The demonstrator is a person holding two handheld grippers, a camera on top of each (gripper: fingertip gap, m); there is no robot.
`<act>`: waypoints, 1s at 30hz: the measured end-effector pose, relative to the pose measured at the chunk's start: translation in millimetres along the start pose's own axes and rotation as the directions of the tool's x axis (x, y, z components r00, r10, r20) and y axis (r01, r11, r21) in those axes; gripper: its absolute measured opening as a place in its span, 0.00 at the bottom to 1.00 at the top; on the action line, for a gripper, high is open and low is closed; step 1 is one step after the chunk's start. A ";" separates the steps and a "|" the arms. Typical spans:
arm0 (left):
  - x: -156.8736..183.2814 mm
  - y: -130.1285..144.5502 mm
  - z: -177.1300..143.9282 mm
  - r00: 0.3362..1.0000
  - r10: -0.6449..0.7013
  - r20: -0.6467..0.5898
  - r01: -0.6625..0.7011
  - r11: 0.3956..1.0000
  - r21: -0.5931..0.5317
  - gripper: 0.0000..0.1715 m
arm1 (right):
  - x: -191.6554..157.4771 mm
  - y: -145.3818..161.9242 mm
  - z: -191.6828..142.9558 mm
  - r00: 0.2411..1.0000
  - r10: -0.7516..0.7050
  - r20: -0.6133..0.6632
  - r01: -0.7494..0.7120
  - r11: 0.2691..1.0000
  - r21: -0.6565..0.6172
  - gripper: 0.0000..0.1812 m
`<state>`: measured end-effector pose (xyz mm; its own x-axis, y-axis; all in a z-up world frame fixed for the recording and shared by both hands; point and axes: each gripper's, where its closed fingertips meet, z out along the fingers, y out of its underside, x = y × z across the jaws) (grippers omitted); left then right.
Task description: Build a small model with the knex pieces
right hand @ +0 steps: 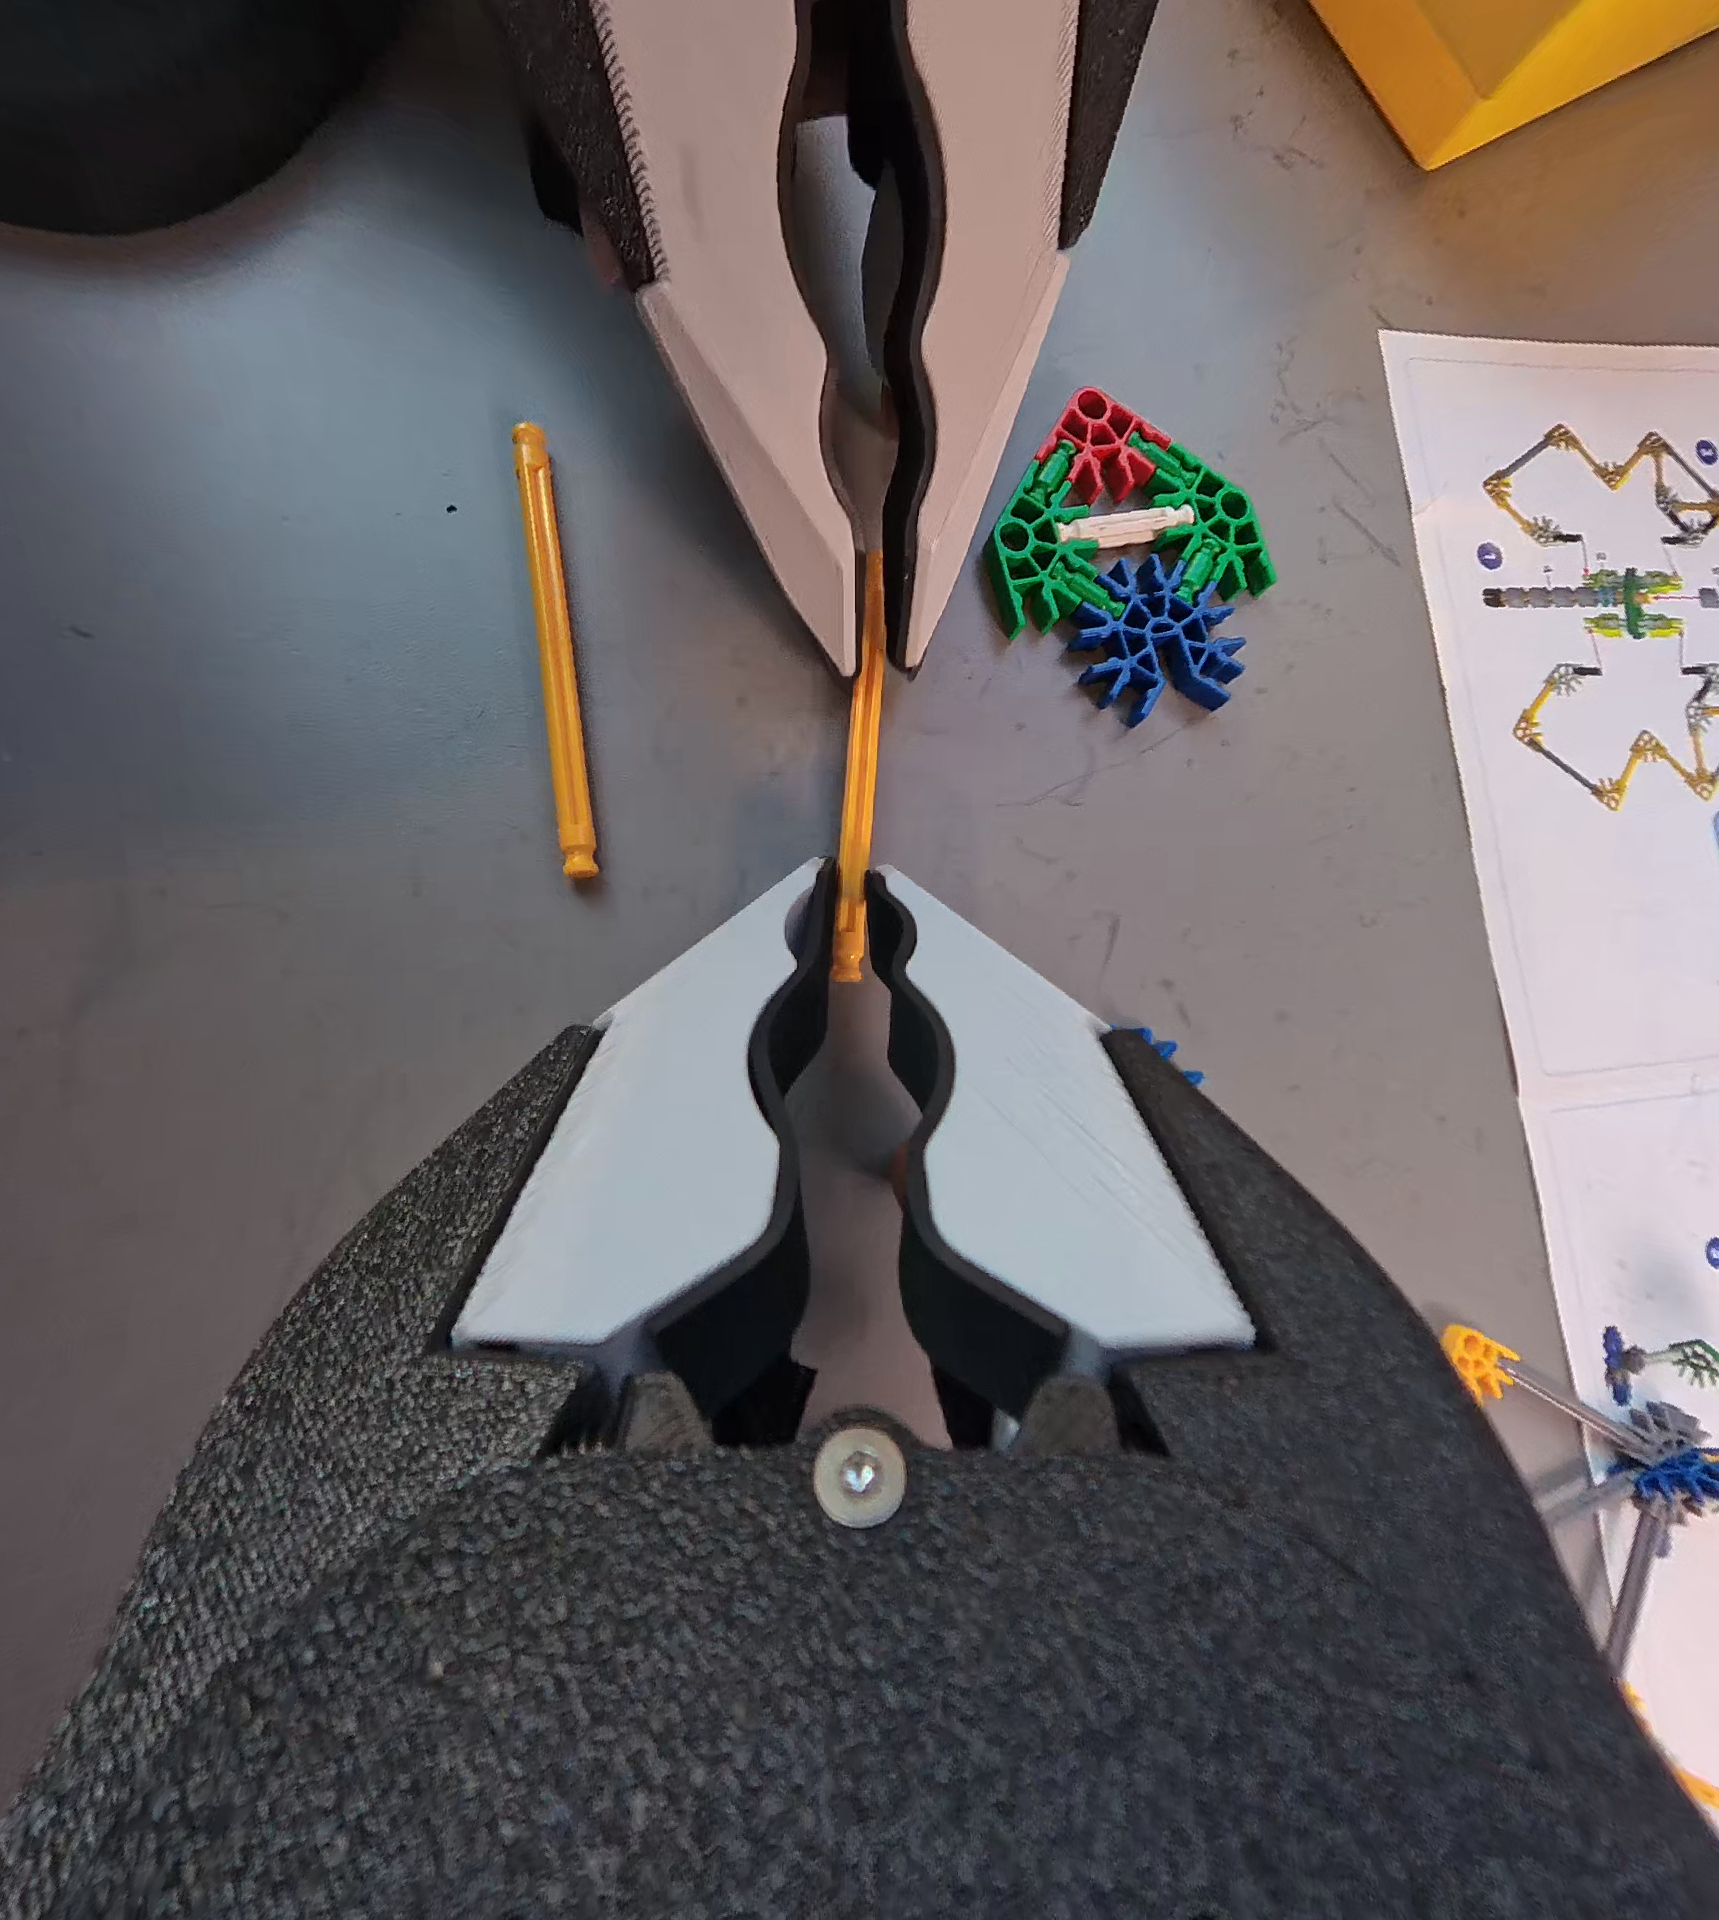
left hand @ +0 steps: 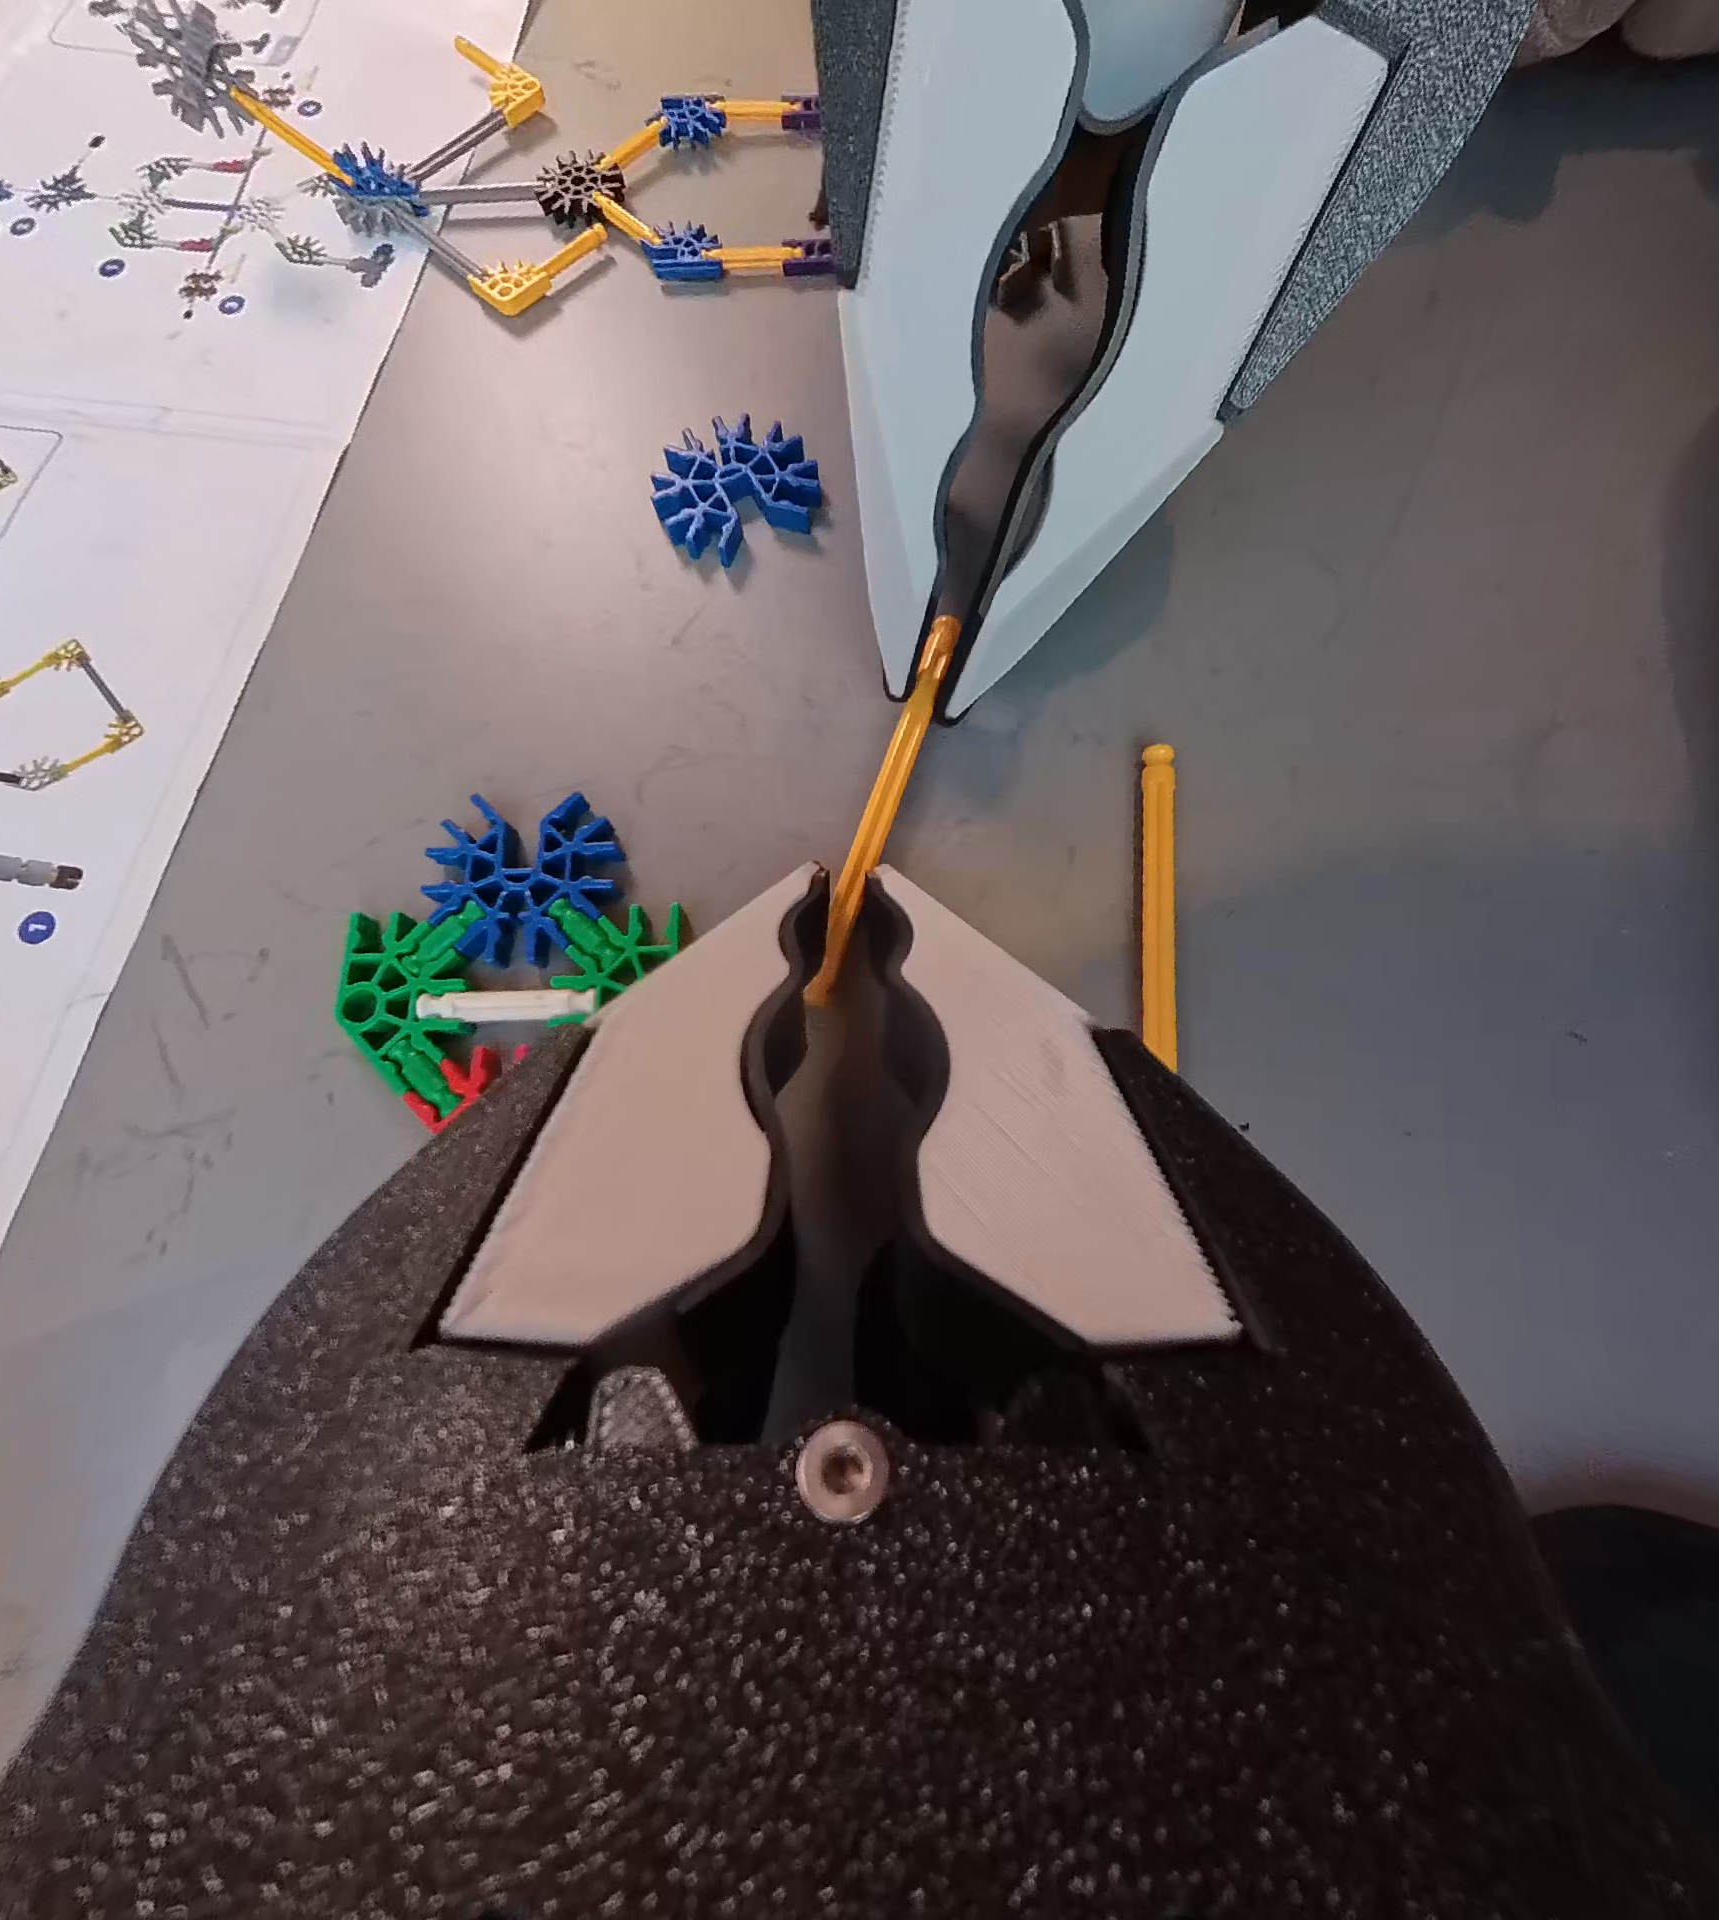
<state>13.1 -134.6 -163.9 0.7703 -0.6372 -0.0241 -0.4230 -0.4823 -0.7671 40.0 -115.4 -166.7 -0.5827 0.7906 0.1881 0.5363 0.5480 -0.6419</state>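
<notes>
A yellow rod (left hand: pixel 886 800) spans the gap between two grippers above a grey table (left hand: pixel 1406 644), each claw clamped on one end. In the left wrist view, the left gripper (left hand: pixel 844 878) pinches the near end and the right gripper (left hand: pixel 922 707) the far end. Only this view shows a loose blue connector (left hand: pixel 739 486) and a larger rod-and-connector assembly (left hand: pixel 574 187), partly hidden behind the right gripper. A second yellow rod (left hand: pixel 1157 904) lies to the right, its lower end covered. In the right wrist view, the right gripper (right hand: pixel 847 873) and left gripper (right hand: pixel 881 665) meet on the rod. Only here a yellow box (right hand: pixel 1520 73) shows, cut off at the top corner. A green, red and blue cluster (right hand: pixel 1130 551) sits just beside the left gripper; an instruction sheet (right hand: pixel 1624 935) runs off the right edge. Bare table lies open to the left.
</notes>
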 end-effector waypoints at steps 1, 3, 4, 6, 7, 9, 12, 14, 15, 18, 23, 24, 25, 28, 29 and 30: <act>-0.6 0.3 -1.7 1.000 -0.007 -0.001 0.007 1.000 0.004 0.04 | -1.7 1.4 -1.9 1.000 0.002 0.012 -0.002 1.000 -0.005 0.02; -0.1 3.7 -3.9 1.000 -0.017 -0.010 0.017 1.000 -0.004 0.04 | -4.0 5.2 -5.6 0.999 0.004 0.032 -0.004 1.000 -0.016 0.02; 0.4 6.6 -4.3 1.000 -0.021 -0.016 0.020 1.000 -0.014 0.04 | -3.7 7.5 -6.9 0.999 0.005 0.033 -0.004 1.000 -0.021 0.02; 0.6 8.0 -5.1 1.000 -0.021 -0.015 0.020 1.000 -0.018 0.04 | -3.9 9.9 -8.5 0.999 0.017 0.043 -0.016 1.000 -0.019 0.02; 0.8 8.1 -5.0 1.000 -0.019 -0.015 0.019 1.000 -0.020 0.04 | -3.9 10.1 -8.7 0.999 0.023 0.047 -0.022 1.000 -0.017 0.02; 0.9 7.7 -4.3 1.000 -0.012 -0.013 0.011 1.000 -0.022 0.04 | -3.4 9.8 -8.6 0.999 0.021 0.042 -0.020 1.000 -0.017 0.03; 1.4 7.3 -3.7 1.000 0.006 -0.006 -0.006 1.000 -0.026 0.03 | -0.2 7.3 -7.4 1.000 0.012 0.021 -0.012 1.000 -0.020 0.08; 1.7 6.8 -3.4 1.000 0.015 -0.002 -0.015 1.000 -0.026 0.03 | -0.5 1.8 -5.1 1.000 0.017 0.025 -0.017 1.000 -0.006 0.09; 2.3 6.5 -3.1 1.000 0.020 -0.003 -0.020 0.999 -0.025 0.03 | -0.7 -1.0 -3.2 1.000 0.016 0.026 -0.016 1.000 -0.001 0.09; 4.8 5.3 -2.1 0.999 0.035 -0.012 -0.035 0.999 -0.020 0.03 | -1.2 -5.1 3.7 0.999 0.006 0.035 -0.006 1.000 -0.008 0.08; 1.7 0.5 -10.2 1.000 0.022 -0.006 -0.022 0.999 0.026 0.04 | -5.5 -5.8 5.2 0.995 0.042 0.087 -0.040 0.999 -0.021 0.02; -2.5 -2.3 -16.0 1.000 -0.010 -0.003 0.011 0.999 0.051 0.10 | -5.7 -5.2 4.7 0.995 0.041 0.087 -0.039 0.999 -0.025 0.02; -9.3 -4.2 -22.0 0.998 -0.056 0.008 0.055 0.996 0.073 0.17 | -6.0 -4.6 4.1 0.995 0.039 0.087 -0.037 0.999 -0.028 0.02; -41.2 -0.6 -34.9 0.978 -0.163 0.128 0.150 0.983 0.105 0.30 | -9.3 -1.4 0.3 0.994 0.022 0.106 -0.018 0.999 -0.041 0.02; -49.8 3.2 -36.0 0.970 -0.173 0.169 0.158 0.982 0.100 0.34 | -10.9 0.2 -1.5 0.993 0.018 0.117 -0.012 0.999 -0.046 0.02; -56.3 8.2 -35.0 0.964 -0.176 0.199 0.163 0.983 0.081 0.38 | -12.2 1.6 -3.2 0.992 0.014 0.126 -0.008 0.999 -0.048 0.02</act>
<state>-50.4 -123.7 -146.4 0.9122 -0.4094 -0.0160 -0.2517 -0.5292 -0.8103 49.9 -123.3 -167.6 -0.6477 0.7573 0.0841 0.5696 0.5546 -0.6066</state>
